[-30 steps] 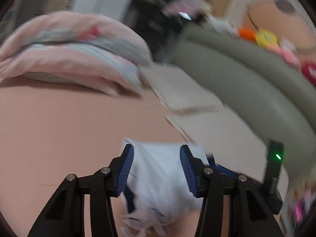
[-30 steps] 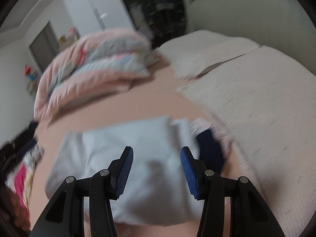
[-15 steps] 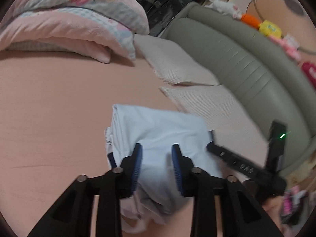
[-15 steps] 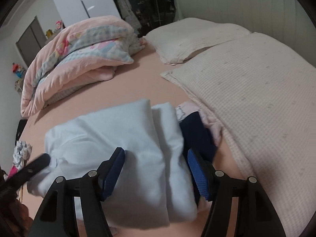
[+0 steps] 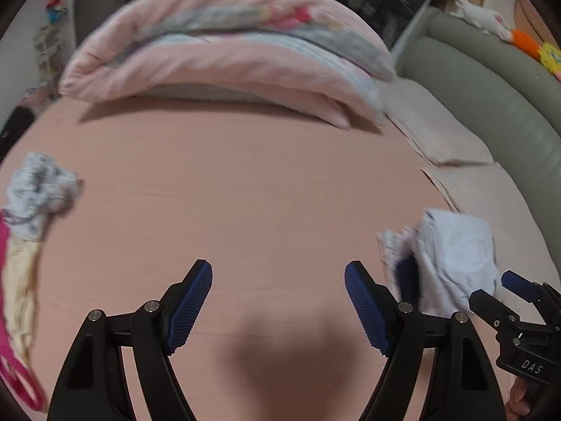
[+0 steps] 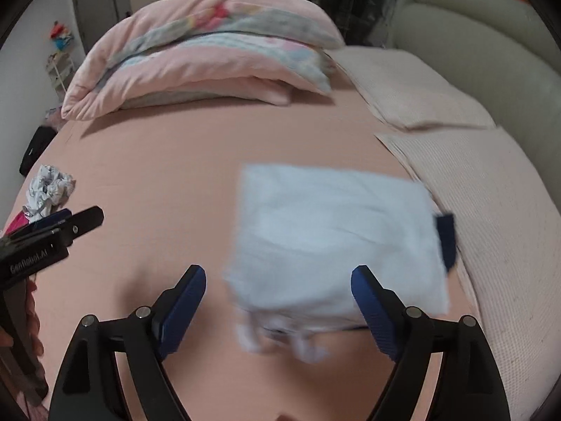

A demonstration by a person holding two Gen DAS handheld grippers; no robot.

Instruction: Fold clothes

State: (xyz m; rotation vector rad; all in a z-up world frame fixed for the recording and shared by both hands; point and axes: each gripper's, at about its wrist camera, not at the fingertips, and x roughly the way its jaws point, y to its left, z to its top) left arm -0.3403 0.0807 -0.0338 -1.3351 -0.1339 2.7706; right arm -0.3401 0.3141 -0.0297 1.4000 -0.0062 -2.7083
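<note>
My left gripper (image 5: pixel 278 301) and right gripper (image 6: pixel 278 307) fingers are spreading, empty; the folded pale-blue garment (image 6: pixel 336 238) lies on the bed (image 6: pixel 157 161).

The bed (image 6: pixel 168 182), under a pink sheet, carries a folded pale-blue garment (image 6: pixel 336 235) on dark clothing, a crumpled white garment (image 6: pixel 49 186) at its left edge, a rolled pink duvet (image 6: pixel 203 56) and two pillows (image 6: pixel 413 87).

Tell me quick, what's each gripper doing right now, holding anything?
Left gripper: fingers opening, nothing between them, only bare bed sheet.
Right gripper: fingers opening, holding nothing; folded light blue garment lies released ahead.
</note>
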